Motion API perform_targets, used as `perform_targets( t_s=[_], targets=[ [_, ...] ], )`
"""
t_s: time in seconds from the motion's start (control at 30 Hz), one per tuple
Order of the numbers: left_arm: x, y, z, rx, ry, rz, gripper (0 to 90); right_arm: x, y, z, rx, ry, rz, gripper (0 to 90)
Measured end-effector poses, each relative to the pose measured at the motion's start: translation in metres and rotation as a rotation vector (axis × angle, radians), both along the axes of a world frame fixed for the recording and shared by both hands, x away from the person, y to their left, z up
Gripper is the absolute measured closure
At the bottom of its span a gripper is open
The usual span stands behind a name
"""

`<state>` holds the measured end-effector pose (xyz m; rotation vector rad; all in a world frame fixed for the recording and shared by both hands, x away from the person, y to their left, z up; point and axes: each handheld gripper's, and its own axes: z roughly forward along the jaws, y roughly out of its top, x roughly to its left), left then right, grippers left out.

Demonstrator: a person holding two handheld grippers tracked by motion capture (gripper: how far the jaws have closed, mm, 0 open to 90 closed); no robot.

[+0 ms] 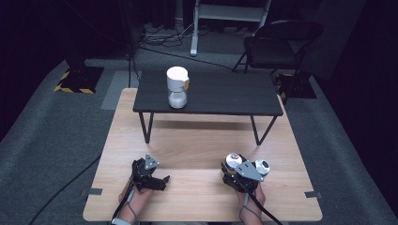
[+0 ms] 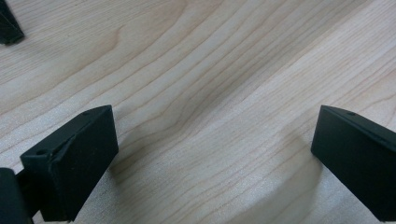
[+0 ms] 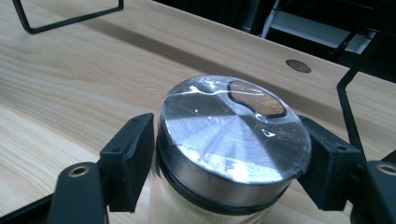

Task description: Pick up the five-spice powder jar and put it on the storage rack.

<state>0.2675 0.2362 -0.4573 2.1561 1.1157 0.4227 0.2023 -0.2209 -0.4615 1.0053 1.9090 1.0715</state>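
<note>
The metal-lidded jar is standing on the tabletop, the right claw clamping its neck; the grip is sitting high, risking slipping. The left claw is resting apart, empty.

From above we look forward and down over the whole table, far off. From the left gripper we look close down at its wood. From the right gripper we look low across it, sharing the black stand's legs.
</note>
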Motion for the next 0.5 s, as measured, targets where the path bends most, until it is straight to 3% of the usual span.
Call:
perform_targets(
  t_s=[0.23,0.5],
  targets=[
    [0.0001,0.0003,0.0,0.001,0.0,-0.003,0.5,0.0026,0.0041,0.0036,-0.04,0.016,0.002,26.2],
    [0.0001,0.0004,-0.0001,0.0,-0.001,-0.003,0.5,0.0037,0.0022,0.0046,0.002,0.03,0.004,29.0]
  ],
)
